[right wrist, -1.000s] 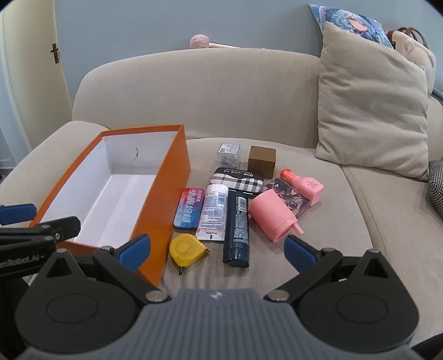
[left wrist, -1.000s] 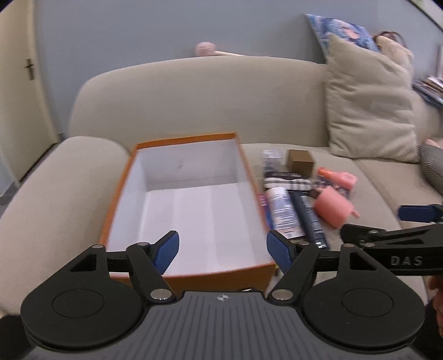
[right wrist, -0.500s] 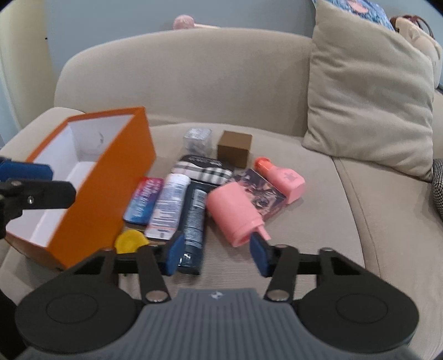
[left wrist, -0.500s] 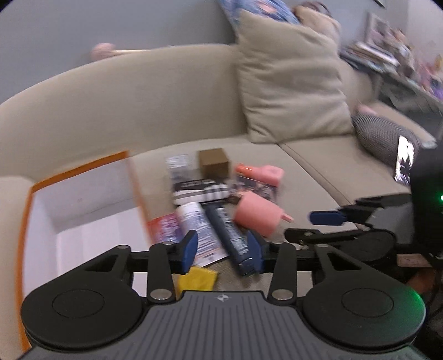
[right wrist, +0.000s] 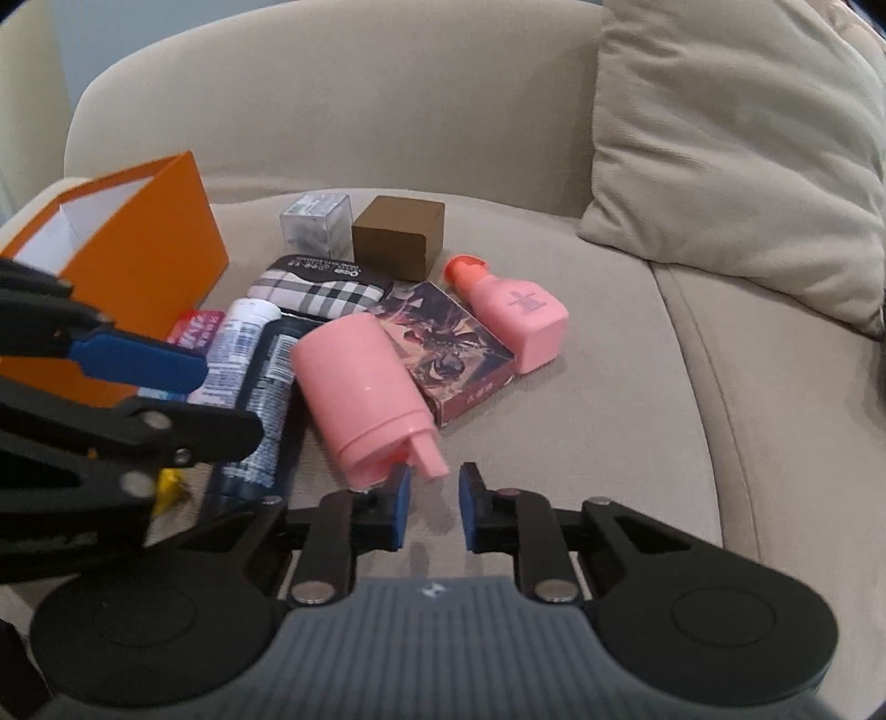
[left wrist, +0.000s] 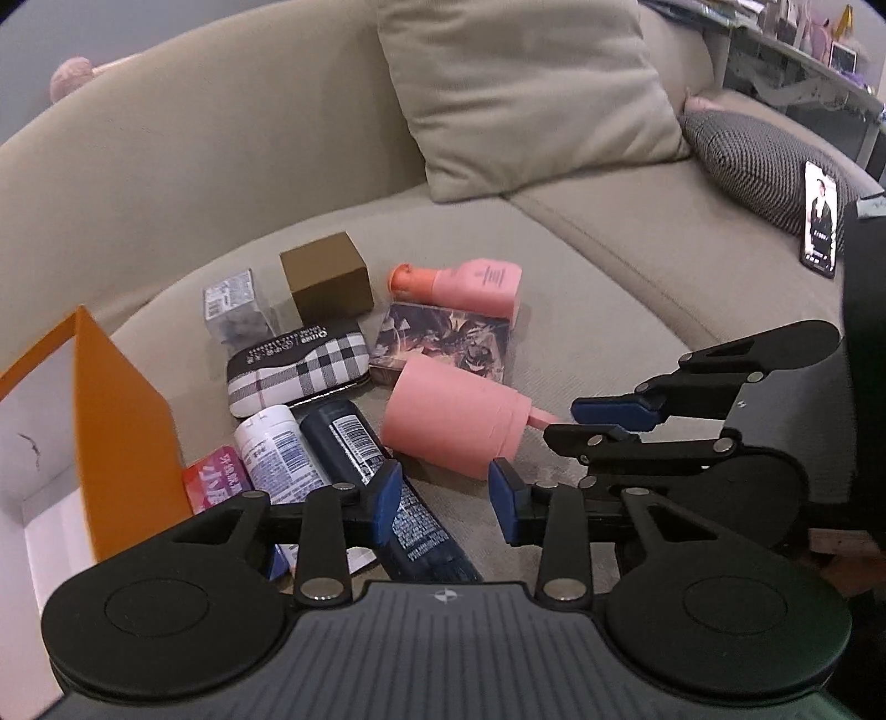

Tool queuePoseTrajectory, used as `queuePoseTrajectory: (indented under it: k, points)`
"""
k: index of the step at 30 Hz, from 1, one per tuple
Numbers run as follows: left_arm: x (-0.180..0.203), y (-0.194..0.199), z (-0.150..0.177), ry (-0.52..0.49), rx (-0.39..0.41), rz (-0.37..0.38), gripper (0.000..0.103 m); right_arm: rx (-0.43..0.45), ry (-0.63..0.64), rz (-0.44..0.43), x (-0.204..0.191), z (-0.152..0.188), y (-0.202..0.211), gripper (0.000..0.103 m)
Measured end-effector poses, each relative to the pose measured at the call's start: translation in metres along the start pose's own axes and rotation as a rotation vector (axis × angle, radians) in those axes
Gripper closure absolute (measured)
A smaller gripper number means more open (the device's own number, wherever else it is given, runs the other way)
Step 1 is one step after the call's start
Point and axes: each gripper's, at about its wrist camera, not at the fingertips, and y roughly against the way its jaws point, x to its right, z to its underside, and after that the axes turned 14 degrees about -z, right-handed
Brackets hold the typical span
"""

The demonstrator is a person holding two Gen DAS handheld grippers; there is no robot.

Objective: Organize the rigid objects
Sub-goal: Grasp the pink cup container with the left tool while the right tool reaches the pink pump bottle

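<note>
Pink bottle [right wrist: 362, 396] on sofa [right wrist: 581, 387], nozzle just beyond right claw [right wrist: 433, 507].

Beige sofa [right wrist: 554, 387] w/ curved back — big beige cushion [right wrist: 736, 138] at rt, blue-grey wall [right wrist: 94, 33] behind.

Bare sofa cushion [right wrist: 609, 387] beside clutter

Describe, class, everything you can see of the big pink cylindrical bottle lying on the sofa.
The pink cylindrical bottle looks like smooth matte plastic, a broad plain tube with a stepped collar and a short flat spout. It lies on its side on the beige sofa seat, its spout toward the right gripper, its body apparently resting against the patterned card box and beside the dark blue tube. No pad is seen touching it.
</note>
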Motion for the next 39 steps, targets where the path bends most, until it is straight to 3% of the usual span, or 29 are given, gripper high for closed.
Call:
queuePoseTrajectory:
  k: [3, 11, 16, 18, 23, 27, 34, 39]
  points:
    - [-0.001, -0.009, -0.002, -0.005, -0.019, -0.001, 0.054, -0.01, -0.01, -0.032, 0.007, 0.0, -0.006, 0.091]
    - [-0.003, -0.019, -0.007, -0.003, -0.029, -0.017, 0.055, 0.045, 0.013, -0.037, 0.009, -0.004, 0.002, 0.091]
    - [-0.013, -0.018, -0.011, 0.02, -0.021, -0.01, 0.051, 0.114, 0.071, -0.062, 0.001, -0.021, 0.018, 0.093]
    - [-0.016, -0.016, -0.012, 0.02, -0.01, -0.028, 0.05, 0.129, 0.093, -0.081, -0.002, -0.029, 0.019, 0.103]
    - [-0.024, -0.018, -0.012, 0.015, -0.012, -0.06, 0.05, 0.144, 0.097, -0.112, -0.008, -0.046, 0.007, 0.103]
    - [-0.025, -0.015, -0.011, -0.001, 0.015, -0.026, 0.039, 0.133, 0.062, -0.115, -0.004, -0.048, 0.001, 0.103]
    - [0.008, -0.008, -0.004, -0.197, 0.074, 0.082, 0.038, 0.083, -0.054, -0.001, 0.031, -0.017, 0.02, 0.099]
    - [0.044, -0.005, 0.006, -0.565, 0.176, 0.082, 0.029, 0.024, -0.124, 0.01, 0.046, 0.008, 0.019, 0.098]
